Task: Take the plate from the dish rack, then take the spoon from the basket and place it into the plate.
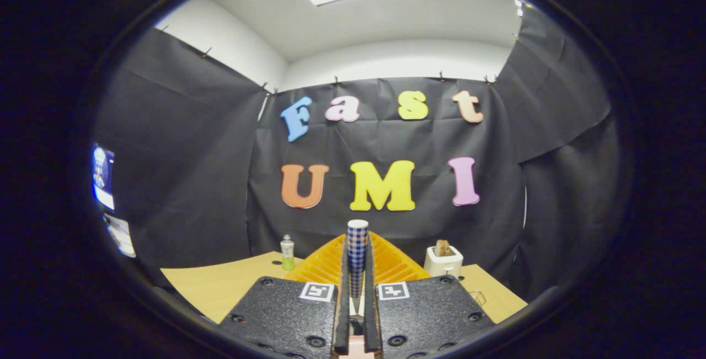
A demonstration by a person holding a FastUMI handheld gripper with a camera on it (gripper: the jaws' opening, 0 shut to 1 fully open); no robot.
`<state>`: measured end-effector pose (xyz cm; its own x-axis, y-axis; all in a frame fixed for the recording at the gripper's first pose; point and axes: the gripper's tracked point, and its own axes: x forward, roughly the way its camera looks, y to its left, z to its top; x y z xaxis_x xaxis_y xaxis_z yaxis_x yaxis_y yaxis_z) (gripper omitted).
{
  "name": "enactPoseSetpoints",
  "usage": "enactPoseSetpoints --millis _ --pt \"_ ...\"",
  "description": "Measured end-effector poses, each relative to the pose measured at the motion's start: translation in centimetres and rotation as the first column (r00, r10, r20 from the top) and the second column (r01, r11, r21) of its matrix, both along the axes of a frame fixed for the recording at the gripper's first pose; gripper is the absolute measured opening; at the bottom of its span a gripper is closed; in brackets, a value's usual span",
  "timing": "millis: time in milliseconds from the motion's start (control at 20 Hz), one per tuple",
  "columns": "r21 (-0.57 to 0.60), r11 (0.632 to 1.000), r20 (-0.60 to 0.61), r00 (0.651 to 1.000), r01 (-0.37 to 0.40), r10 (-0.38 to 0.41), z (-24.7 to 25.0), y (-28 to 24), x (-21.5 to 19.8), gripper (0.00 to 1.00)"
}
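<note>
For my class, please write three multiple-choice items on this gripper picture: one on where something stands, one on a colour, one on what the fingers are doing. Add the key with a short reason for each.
1. Where does the toaster stand relative to the dish rack?
A. On the table to the right of it
B. On top of it
C. To the left, beside the bottle

2. What colour is the dish rack?
A. Green
B. Orange
C. White

3. What are the fingers doing?
A. Spread wide with nothing between them
B. Pressed on the edge of the checked plate
C. Closed on the bottle

Key:
1 A: the white toaster sits on the table just right of the rack, while the bottle stands to the left.
2 B: its ribbed sides show orange behind the plate.
3 B: the gripper has both fingers against the blue-and-white plate, held upright edge-on above the rack.
</note>
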<state>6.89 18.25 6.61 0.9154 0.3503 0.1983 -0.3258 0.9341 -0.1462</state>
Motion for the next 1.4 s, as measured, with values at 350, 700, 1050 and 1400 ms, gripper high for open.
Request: enactPoseSetpoints --millis 350,700,1050,1400 --pt "-0.045 0.997 -0.113 0.992 -0.063 0.057 -10.7 5.1 -1.0 0.16" --pt "0.045 0.996 -0.137 0.988 0.077 -0.07 -14.8 1.1 1.7 0.16" --pt "0.115 0.98 -0.22 0.966 0.162 -0.134 -19.8 -0.7 4.3 0.17" --pt "0.09 0.979 -0.197 0.967 0.182 -0.161 -18.0 -3.5 2.4 0.43"
